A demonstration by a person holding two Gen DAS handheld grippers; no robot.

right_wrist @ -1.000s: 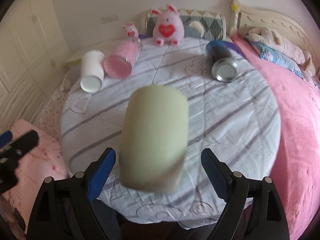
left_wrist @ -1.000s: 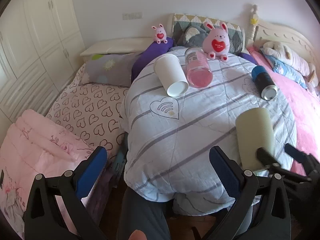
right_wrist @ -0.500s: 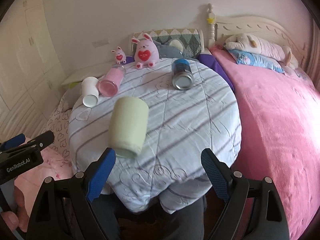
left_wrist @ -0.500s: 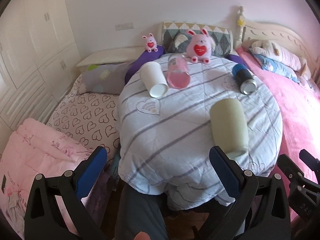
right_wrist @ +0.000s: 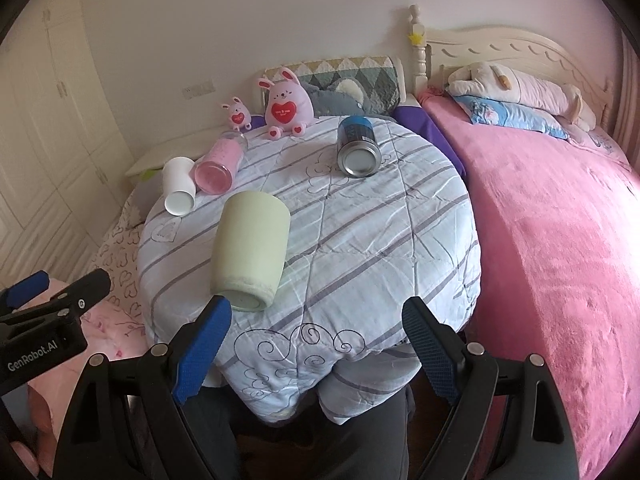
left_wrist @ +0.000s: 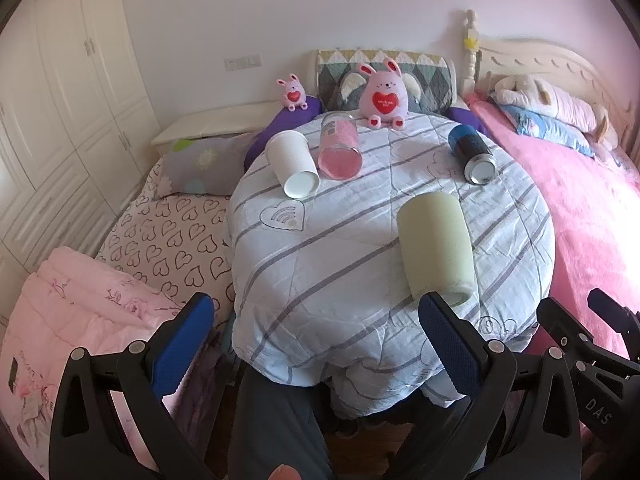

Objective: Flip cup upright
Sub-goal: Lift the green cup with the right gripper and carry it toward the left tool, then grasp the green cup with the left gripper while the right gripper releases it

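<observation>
Cups (left_wrist: pixel 436 248) lying sideways; pink-filled jar (left_wrist: pixel 339 147) beside

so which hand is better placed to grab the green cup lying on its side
Right, probably. The green cup lies just ahead of the open right gripper, near its left finger. The open left gripper points more at bare quilt.

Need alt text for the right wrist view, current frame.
A pale green cup lies on its side on a round table under a striped quilt, just ahead of the open, empty right gripper. Behind it lie a white cup, a pink jar and a blue can; the left gripper shows at the left edge.
</observation>
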